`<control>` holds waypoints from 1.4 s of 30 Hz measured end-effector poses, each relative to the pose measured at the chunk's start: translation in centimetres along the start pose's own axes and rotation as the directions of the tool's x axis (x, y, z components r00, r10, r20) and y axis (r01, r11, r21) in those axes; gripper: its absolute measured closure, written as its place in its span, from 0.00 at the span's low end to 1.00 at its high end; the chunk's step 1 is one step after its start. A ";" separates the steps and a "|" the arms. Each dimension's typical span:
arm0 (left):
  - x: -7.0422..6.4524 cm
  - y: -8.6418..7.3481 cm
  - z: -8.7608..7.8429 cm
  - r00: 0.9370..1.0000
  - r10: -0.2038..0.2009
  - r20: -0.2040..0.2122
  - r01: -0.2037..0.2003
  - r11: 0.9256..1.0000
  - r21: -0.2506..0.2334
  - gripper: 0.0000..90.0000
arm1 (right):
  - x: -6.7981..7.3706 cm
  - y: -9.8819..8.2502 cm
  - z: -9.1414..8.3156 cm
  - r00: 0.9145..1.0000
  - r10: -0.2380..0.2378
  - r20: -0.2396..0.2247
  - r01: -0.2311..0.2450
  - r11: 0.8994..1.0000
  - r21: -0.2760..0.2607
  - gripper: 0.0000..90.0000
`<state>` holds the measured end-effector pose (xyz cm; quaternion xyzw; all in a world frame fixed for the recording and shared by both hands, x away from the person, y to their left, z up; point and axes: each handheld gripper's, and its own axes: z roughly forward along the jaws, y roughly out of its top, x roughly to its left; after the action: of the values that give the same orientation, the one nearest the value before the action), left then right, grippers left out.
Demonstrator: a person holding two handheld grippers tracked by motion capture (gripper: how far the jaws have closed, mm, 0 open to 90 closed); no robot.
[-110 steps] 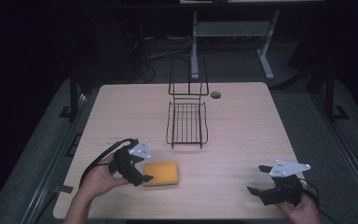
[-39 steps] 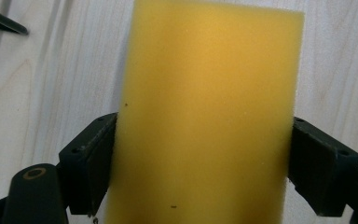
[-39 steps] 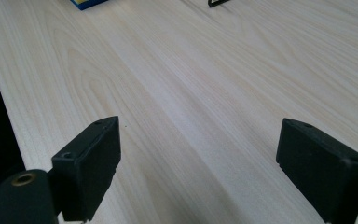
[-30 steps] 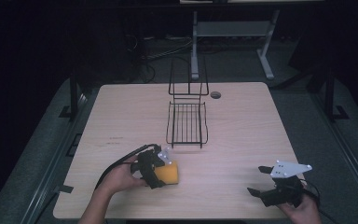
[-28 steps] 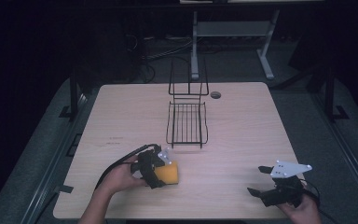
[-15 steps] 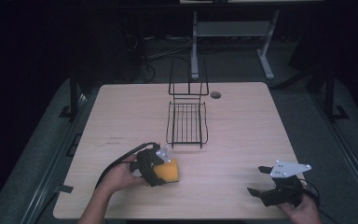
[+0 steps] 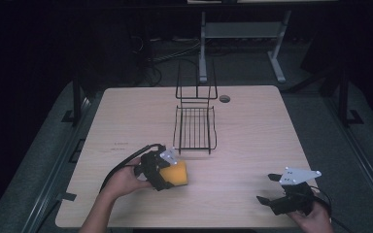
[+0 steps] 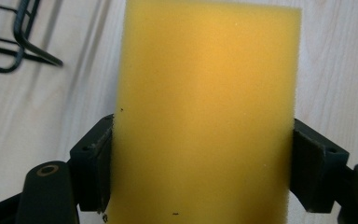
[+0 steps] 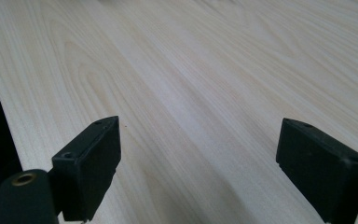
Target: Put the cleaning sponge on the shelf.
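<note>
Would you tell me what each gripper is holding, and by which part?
Left gripper clamps the yellow sponge across its two long side edges; right gripper holds nothing.

— Any writing you can read here, on anything?

— Nothing legible. There is a faint dark line of small print on the table (image 7: pixel 126 116), left of the wire rack (image 7: pixel 194 127), but it is too small to make out.

— And the sponge (image 8: pixel 205 112), or the grey plate on the right gripper (image 7: pixel 272 190)?

— Both bare. No label, brand or number on either.
</note>
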<state>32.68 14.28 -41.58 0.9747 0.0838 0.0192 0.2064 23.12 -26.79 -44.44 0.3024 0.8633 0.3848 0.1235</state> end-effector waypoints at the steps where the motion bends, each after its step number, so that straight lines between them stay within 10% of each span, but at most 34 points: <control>1: 0.1 0.2 -0.2 1.000 0.006 -0.003 -0.006 1.000 -0.001 0.24 | 0.0 0.0 0.0 1.000 0.000 -0.001 0.000 1.000 0.004 0.15; 42: 2.4 3.1 -1.9 0.999 0.034 0.009 -0.034 0.999 -0.019 0.24 | -0.1 -0.2 0.8 0.999 0.001 -0.033 0.001 0.999 0.047 0.15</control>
<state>35.39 12.66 -38.62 0.9740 0.0662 0.0189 0.2157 23.47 -26.45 -45.13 0.2987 0.8740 0.3695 0.1021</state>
